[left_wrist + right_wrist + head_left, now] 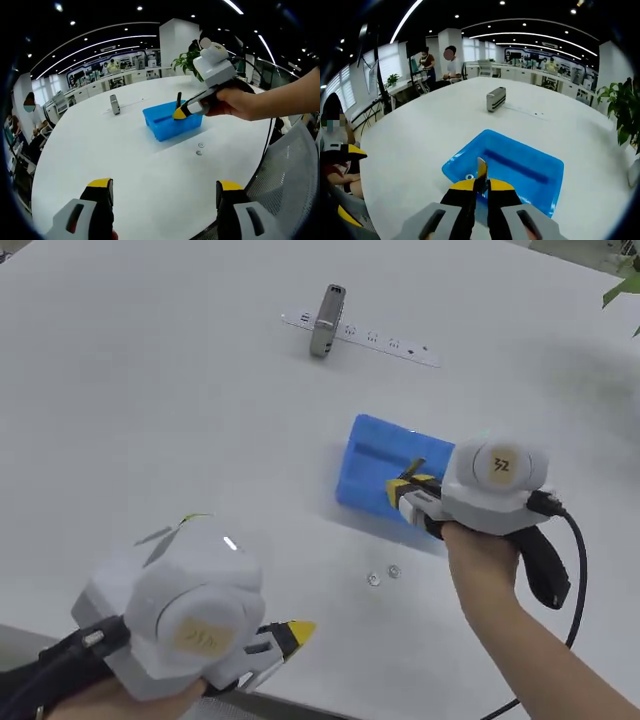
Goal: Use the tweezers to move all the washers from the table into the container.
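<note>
Left gripper: at 7 o'clock in the head view, low over the table. Its jaws stand wide apart with nothing between them.
Washers: two lie side by side on the bare table, near the container's 6 o'clock side. One more small ring, probably a washer, lies inside the container.
Handling: the washers look tiny, flat, stiff and light. They will likely skate on the smooth top, so pinch across the rim or hook through the hole.
Container: a shallow blue tray with a low wall, right of centre on the table.
Tweezers: slim and dark, held by the handle end. The tip points down into the tray at its near side.
Right gripper: above the tray's 4 o'clock corner, jaws clamped tight on the tweezers.
Edges: the table edge runs close behind the left gripper at 6 o'clock, so a flicked washer could roll off there.
Open room: broad bare table lies from 9 to 11 o'clock. The power strip and grey block sit well apart at 12 o'clock.
</note>
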Demonstrator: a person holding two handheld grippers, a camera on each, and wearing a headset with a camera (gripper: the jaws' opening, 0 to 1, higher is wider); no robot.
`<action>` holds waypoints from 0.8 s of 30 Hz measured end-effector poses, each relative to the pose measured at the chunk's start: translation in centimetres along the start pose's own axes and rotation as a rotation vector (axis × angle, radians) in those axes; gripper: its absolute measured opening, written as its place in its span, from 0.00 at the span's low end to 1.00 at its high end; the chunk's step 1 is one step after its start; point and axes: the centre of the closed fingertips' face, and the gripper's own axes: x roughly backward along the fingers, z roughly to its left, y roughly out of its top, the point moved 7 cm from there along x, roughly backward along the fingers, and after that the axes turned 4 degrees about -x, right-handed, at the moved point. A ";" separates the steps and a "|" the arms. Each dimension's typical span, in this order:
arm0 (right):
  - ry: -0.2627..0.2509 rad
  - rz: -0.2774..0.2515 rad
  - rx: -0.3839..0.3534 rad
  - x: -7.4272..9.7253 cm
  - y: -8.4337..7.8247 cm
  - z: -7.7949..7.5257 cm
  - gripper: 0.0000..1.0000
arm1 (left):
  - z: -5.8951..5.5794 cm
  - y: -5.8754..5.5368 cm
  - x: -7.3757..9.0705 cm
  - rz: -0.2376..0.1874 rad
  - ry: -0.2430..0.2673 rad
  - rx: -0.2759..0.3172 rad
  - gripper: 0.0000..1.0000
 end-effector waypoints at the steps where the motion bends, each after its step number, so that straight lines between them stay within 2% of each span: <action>1: 0.002 -0.006 -0.007 -0.3 0.1 -0.3 0.04 | 0.0 0.0 0.0 -0.001 0.000 0.000 0.86; 9: -0.003 -0.001 -0.046 -0.2 0.1 -0.9 0.05 | 0.0 0.0 0.0 -0.003 0.002 0.000 0.86; 12: -0.001 -0.020 -0.064 0.3 0.5 -1.0 0.04 | 0.1 0.0 0.0 -0.004 0.005 0.002 0.86; 16: 0.002 -0.053 -0.070 1.4 1.5 -0.8 0.04 | 0.0 0.1 0.1 -0.006 0.006 0.000 0.86; 24: 0.005 -0.127 -0.043 4.7 2.8 -0.1 0.04 | 0.0 0.1 0.2 -0.012 0.006 -0.001 0.86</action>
